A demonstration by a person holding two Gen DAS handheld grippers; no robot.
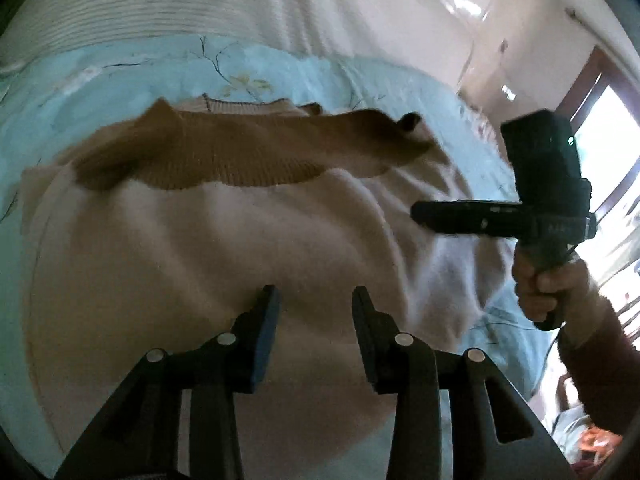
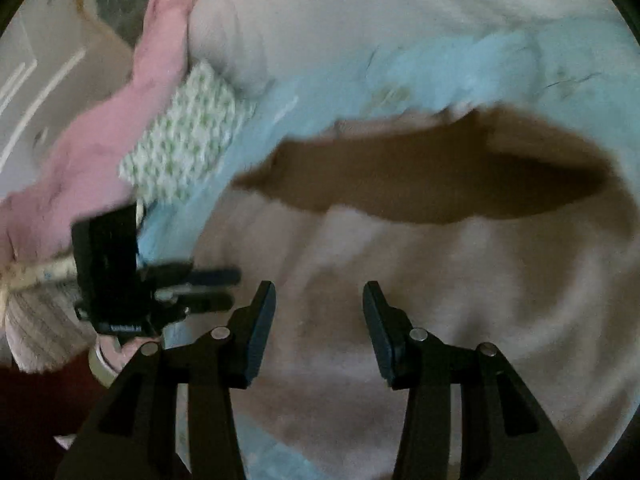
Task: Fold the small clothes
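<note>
A small cream sweater with a brown ribbed band lies spread on a light blue floral bedsheet. My left gripper is open and empty, hovering over the cream body. In the right wrist view the same sweater and brown band fill the frame, blurred. My right gripper is open and empty above it. The right gripper also shows in the left wrist view at the sweater's right edge; the left gripper shows in the right wrist view at the left.
A white ribbed cover lies beyond the sheet. A pink garment and a green-and-white knit piece lie at the upper left of the right wrist view. A window is at the right.
</note>
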